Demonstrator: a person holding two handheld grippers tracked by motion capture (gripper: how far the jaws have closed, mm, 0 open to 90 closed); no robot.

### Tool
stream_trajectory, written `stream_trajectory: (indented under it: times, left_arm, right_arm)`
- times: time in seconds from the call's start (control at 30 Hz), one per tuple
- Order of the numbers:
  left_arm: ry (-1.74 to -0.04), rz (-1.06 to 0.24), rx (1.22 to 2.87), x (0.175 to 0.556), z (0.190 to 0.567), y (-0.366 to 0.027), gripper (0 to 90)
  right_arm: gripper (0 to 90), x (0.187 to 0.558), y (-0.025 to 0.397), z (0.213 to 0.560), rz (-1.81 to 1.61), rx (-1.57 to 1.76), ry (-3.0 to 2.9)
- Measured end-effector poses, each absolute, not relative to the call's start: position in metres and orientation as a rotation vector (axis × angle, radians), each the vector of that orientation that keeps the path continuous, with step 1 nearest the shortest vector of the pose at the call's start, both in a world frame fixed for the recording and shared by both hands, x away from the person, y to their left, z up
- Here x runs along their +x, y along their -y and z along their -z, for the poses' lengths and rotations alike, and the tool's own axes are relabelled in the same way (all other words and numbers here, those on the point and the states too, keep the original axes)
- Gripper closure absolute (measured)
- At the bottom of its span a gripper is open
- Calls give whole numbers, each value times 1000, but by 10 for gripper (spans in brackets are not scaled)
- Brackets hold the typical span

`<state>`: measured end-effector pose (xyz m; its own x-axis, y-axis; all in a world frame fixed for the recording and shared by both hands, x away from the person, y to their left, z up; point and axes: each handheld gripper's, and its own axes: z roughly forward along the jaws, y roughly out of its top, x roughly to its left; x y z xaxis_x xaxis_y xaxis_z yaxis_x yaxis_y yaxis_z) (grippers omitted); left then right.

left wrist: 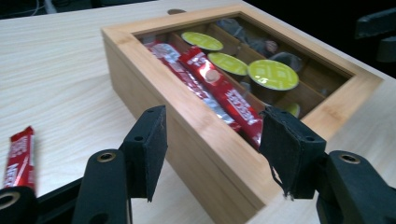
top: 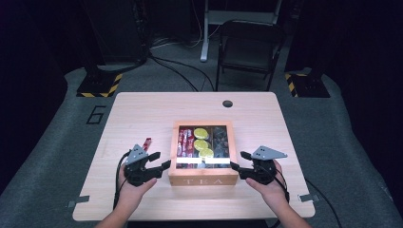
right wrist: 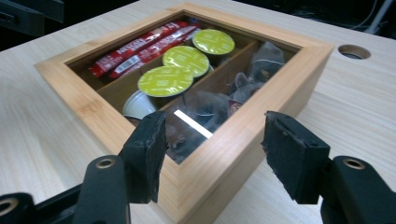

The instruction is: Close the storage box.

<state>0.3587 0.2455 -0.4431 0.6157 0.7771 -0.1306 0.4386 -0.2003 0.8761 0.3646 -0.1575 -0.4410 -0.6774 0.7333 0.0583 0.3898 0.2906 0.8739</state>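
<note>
Where you stand: as your hands rest at 6 o'clock, the wooden box (top: pixel 203 178) sits between them.
Box lettering: "TEA" on its near face.
Left gripper (top: pixel 159 160): jaws spread, empty, just beside the box's 9 o'clock side.
Right gripper (top: pixel 240 160): jaws spread, empty, at its 3 o'clock side.
Contents: red sachets (left wrist: pixel 219 86), lettering unreadable; green-lidded capsules (right wrist: pixel 166 80); dark tea bags (right wrist: pixel 261 58).
Loose sachet (top: pixel 146 143): on the table (top: pixel 142 109), 12 o'clock of your left gripper.

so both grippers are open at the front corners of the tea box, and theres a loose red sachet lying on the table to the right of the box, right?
Not quite: the loose red sachet lies on the table to the left of the tea box, beside the left gripper, as the high view shows. The right gripper and the left are indeed open at the front corners.
</note>
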Motion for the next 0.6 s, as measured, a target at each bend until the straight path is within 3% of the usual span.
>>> stream_trajectory:
  times: [0.6]
  left_arm:
    - [-1132, -461, 1788, 377, 473, -274, 413]
  right_arm:
    - [389, 383, 193, 457, -1326, 1201, -2072]
